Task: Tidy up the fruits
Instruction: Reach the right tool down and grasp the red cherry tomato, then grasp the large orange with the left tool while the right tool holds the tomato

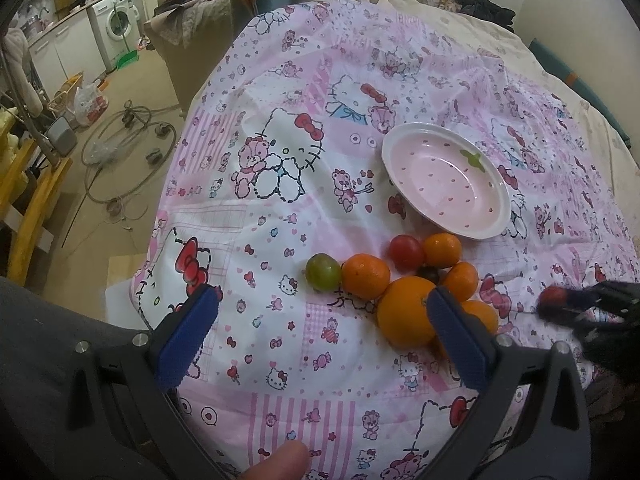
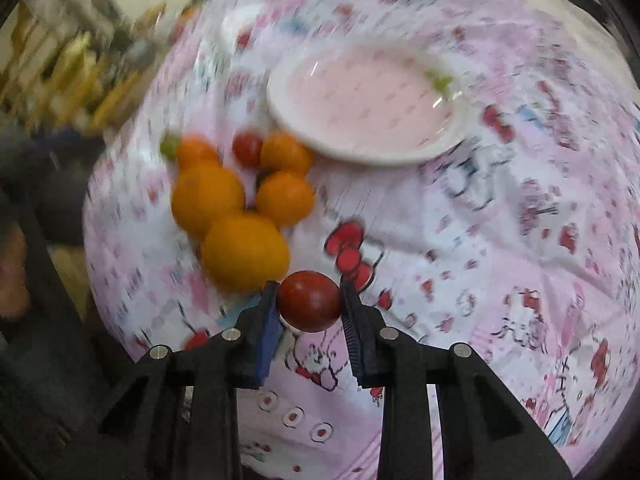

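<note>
On a pink cartoon-print cloth lies a cluster of fruit: several oranges, the biggest orange [image 1: 404, 312] nearest me, a red tomato [image 1: 406, 252] and a green-red tomato [image 1: 323, 272]. Behind them stands an empty pink bowl [image 1: 448, 180] with a white rim. My right gripper [image 2: 308, 300] is shut on another red tomato [image 2: 309, 300], held above the cloth to the right of the pile; the left wrist view shows that tomato [image 1: 551, 295] at the far right. My left gripper [image 1: 320, 300] stands open over the cloth, its right finger in front of the big orange.
The cloth covers a bed or table whose left edge drops to a floor with hoses, bags and a washing machine [image 1: 116, 20]. Dark clothes [image 1: 480, 4] lie at the far end. A fingertip [image 1: 276, 460] shows at the bottom of the left view.
</note>
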The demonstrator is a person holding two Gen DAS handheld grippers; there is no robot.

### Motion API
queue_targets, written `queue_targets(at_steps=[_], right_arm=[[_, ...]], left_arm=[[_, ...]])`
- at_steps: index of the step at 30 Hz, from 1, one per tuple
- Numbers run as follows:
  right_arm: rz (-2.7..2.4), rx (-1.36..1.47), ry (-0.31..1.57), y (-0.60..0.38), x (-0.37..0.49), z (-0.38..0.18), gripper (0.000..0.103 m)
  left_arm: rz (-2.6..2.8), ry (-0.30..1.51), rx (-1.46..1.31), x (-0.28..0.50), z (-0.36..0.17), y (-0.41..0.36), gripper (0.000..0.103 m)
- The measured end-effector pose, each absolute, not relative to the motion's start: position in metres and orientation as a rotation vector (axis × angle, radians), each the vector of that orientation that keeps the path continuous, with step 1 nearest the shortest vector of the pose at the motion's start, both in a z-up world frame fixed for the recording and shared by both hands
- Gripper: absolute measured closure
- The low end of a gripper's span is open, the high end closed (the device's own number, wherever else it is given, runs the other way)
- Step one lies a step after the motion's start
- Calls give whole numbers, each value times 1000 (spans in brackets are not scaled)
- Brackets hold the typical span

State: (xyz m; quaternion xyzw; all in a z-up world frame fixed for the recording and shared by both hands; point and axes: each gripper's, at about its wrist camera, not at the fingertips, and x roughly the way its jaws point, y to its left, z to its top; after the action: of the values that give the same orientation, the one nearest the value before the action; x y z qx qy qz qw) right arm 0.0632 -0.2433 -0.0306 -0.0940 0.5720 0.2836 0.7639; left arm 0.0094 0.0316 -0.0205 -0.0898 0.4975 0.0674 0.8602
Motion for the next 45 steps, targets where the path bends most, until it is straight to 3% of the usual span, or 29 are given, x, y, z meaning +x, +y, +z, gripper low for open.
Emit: queue_targets(at_steps=[9, 23, 30, 35, 45], right_arm=[[538, 10, 961, -239, 45, 12, 71], [444, 127, 884, -251, 49, 5, 71], [400, 184, 895, -265, 52, 5, 71], [377, 238, 910, -276, 57, 5, 71], [374, 281, 913, -286, 57, 8, 71]], left_arm=[[142, 1048, -169, 9, -22, 29, 0], [144, 1089, -133, 15, -27, 24, 0], [67, 1235, -187, 41, -29, 24, 1], [67, 1421, -311, 60, -47, 17, 18], [95, 1569, -414, 85, -84, -14, 30]])
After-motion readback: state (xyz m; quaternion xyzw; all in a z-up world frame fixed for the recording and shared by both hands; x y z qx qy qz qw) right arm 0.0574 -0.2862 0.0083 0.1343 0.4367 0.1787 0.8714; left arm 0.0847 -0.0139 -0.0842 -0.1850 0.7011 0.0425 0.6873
